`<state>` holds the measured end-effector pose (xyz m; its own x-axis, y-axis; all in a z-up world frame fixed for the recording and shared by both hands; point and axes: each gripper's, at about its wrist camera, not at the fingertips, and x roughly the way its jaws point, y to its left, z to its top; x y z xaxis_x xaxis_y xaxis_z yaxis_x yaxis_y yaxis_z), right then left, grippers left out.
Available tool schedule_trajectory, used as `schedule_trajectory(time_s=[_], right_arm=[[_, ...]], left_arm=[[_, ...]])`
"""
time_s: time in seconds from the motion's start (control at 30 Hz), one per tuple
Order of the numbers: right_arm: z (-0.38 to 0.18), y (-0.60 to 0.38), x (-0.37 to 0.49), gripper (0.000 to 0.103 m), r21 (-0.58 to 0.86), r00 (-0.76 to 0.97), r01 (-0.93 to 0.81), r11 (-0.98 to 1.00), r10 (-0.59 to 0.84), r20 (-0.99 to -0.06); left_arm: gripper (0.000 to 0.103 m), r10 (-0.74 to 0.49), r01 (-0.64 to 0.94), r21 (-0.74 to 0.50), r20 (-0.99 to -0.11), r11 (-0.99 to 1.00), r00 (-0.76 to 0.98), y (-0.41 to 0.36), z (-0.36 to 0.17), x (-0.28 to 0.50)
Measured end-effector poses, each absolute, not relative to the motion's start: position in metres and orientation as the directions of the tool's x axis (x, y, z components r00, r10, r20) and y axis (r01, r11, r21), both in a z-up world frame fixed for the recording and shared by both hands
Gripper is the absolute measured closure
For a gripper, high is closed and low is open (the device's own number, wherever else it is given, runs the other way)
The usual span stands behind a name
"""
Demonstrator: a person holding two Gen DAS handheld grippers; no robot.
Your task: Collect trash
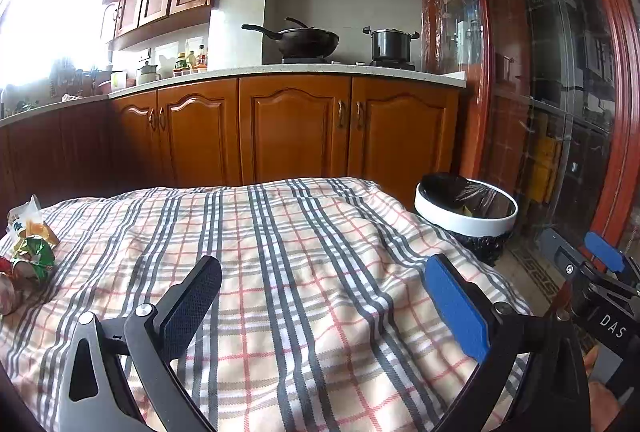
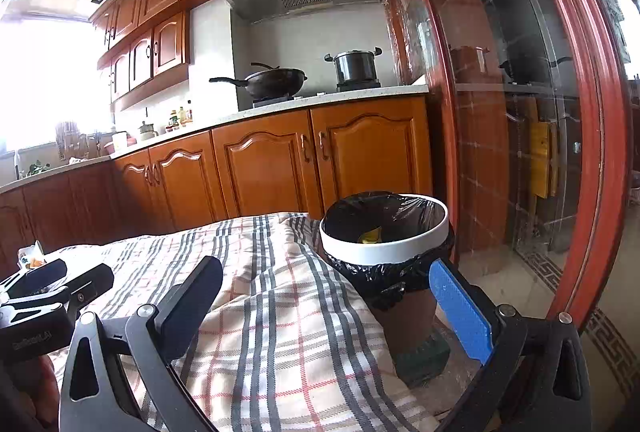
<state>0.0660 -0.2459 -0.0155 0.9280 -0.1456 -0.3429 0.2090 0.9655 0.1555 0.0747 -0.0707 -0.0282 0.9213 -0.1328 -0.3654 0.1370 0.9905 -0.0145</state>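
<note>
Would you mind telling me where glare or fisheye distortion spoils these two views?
Left wrist view: the window is blown out, hazing the counter clutter below it; the crumpled wrappers sit stretched at the left edge. Right wrist view: the same window glares white, the red door frame bows strongly, and the trash bin stays sharp.

Woven plaid cloth (image 1: 304, 272); glossy wood cabinets (image 1: 296, 127).

"DAS" on right gripper (image 1: 604, 264)
</note>
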Motion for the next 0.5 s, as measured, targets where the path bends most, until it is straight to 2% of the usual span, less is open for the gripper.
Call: schedule_trajectory(time_s=[0.5], right_arm=[[-0.0235, -0.2511, 0.0653, 0.0, 0.181, 0.915, 0.229, 0.957, -0.148, -0.375]], left_arm=[[0.001, -0.116, 0.124, -0.002, -0.363, 0.992, 0.925, -0.0688, -0.0326, 0.0785]])
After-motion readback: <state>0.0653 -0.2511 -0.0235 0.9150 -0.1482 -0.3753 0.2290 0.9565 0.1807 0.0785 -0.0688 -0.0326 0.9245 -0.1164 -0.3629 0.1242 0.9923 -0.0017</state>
